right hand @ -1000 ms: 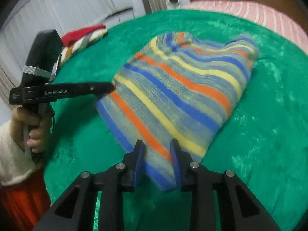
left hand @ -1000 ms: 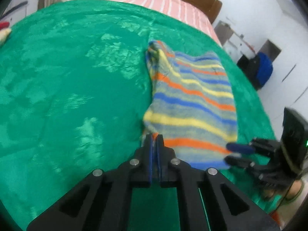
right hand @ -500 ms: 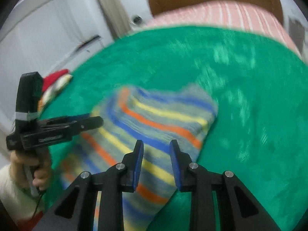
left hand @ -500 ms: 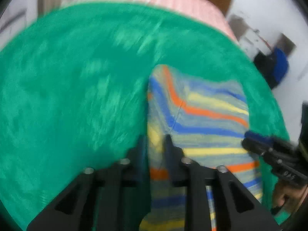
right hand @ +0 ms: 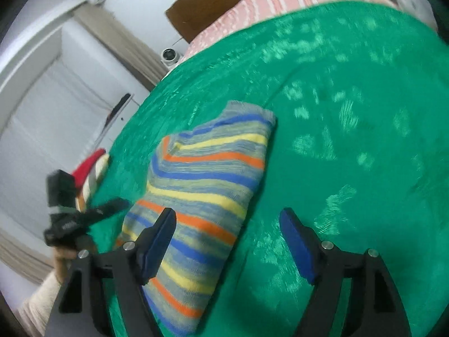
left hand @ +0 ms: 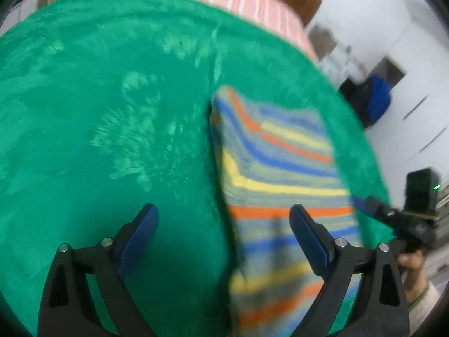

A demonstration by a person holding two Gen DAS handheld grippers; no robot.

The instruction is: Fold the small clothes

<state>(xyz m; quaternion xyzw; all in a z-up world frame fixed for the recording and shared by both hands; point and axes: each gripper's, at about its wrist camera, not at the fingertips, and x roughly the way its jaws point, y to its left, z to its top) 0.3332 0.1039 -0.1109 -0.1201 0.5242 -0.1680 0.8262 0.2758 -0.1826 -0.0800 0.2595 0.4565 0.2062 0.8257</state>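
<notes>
Striped sweater point(right hand: 207, 191) lies folded into a long strip on the green bed point(left hand: 106, 129), and both the left gripper point(left hand: 223, 233) and right gripper point(right hand: 227, 238) hang over its near end, jaws wide and empty, probably lining up another fold.

Orange, yellow, blue, seemingly grey-striped garment point(right hand: 207, 185) on green blanket point(right hand: 350, 146).
</notes>
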